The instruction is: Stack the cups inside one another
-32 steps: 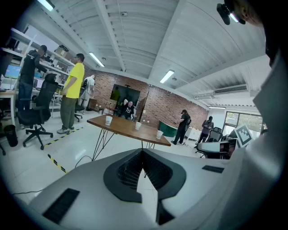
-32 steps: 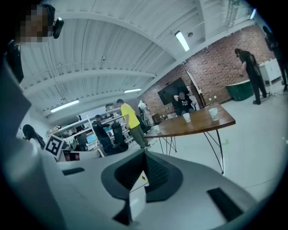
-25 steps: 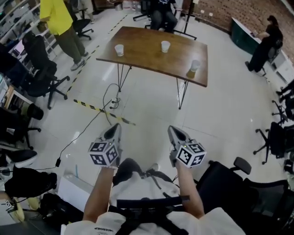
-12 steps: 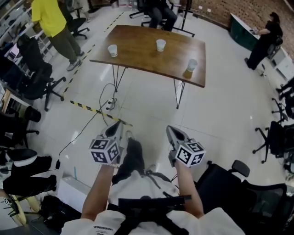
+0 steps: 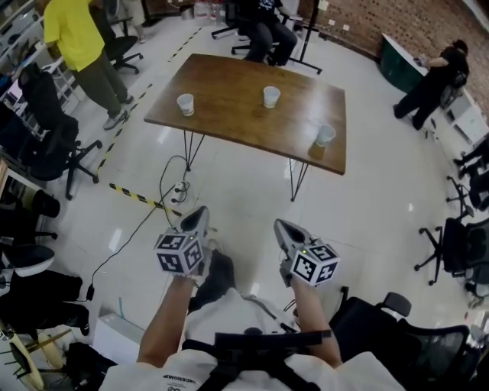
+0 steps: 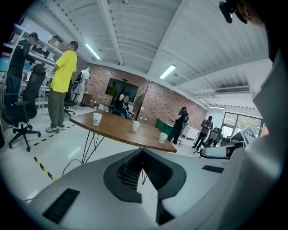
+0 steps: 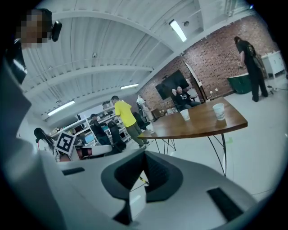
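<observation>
Three white paper cups stand apart on a brown wooden table (image 5: 229, 114) some way ahead of me: a left cup (image 5: 186, 104), a middle cup (image 5: 271, 96) and a right cup (image 5: 325, 135) near the table's right edge. My left gripper (image 5: 195, 221) and right gripper (image 5: 283, 230) are held side by side over the floor, well short of the table. Both have their jaws shut with nothing in them. The left gripper view shows the same cups in a row: the left cup (image 6: 97, 118), the middle cup (image 6: 136, 125), the right cup (image 6: 163, 137). In the right gripper view two cups (image 7: 185, 115) (image 7: 218, 111) show clearly.
A person in a yellow shirt (image 5: 72, 38) stands left of the table, another person sits behind it (image 5: 263, 23), and a third stands at the far right (image 5: 428, 76). Office chairs (image 5: 46, 137) line both sides. A cable (image 5: 164, 191) and striped tape (image 5: 141, 197) lie on the floor.
The table and cups have come nearer and lower in the head view. Both grippers have moved forward together, still shut. A foot now shows below them.
</observation>
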The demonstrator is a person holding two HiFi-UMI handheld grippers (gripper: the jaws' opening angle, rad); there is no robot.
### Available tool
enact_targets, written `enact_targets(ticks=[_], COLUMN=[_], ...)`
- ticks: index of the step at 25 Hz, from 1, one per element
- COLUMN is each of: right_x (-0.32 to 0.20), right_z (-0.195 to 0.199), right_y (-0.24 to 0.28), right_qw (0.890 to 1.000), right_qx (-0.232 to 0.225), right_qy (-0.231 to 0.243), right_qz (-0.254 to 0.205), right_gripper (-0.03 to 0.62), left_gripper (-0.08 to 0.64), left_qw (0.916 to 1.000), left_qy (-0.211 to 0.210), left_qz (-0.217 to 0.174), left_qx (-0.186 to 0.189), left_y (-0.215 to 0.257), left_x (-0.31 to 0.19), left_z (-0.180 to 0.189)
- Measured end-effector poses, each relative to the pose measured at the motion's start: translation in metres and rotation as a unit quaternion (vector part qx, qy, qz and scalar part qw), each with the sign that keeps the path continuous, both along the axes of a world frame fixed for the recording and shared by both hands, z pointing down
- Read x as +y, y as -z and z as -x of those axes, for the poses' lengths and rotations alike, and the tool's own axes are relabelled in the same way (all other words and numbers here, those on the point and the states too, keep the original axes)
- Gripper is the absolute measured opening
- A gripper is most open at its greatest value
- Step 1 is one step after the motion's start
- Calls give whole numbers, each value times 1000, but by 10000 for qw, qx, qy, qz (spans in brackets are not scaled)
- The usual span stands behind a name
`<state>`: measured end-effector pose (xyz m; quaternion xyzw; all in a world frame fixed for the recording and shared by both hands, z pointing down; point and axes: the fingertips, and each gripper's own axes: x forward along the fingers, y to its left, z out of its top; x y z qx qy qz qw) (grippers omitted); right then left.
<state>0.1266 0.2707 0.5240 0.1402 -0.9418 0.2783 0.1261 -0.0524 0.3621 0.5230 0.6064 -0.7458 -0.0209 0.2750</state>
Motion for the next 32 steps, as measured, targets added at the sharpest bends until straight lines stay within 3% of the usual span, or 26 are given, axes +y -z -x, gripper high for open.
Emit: enact_targets(ticks=[9,19,32], right_x=[-61,-96,-114], right_z=[94,194,246], right_y=[8,7,2], right_qw=[9998,9995,9991], right_qx=[160,264,398], right_qy=[-27,-31,-27], right_qz=[-82,-149,-157], right_gripper=[3,3,3], left_gripper=[0,0,0], left_qw=[9999,9994,9989], left_qy=[-119,-239,-212], left_qz=[107,167,288], left_qx=[20,195,296], left_y=[3,-11,-20], left_x=[-64,-91,-105], left_z=[79,159,212])
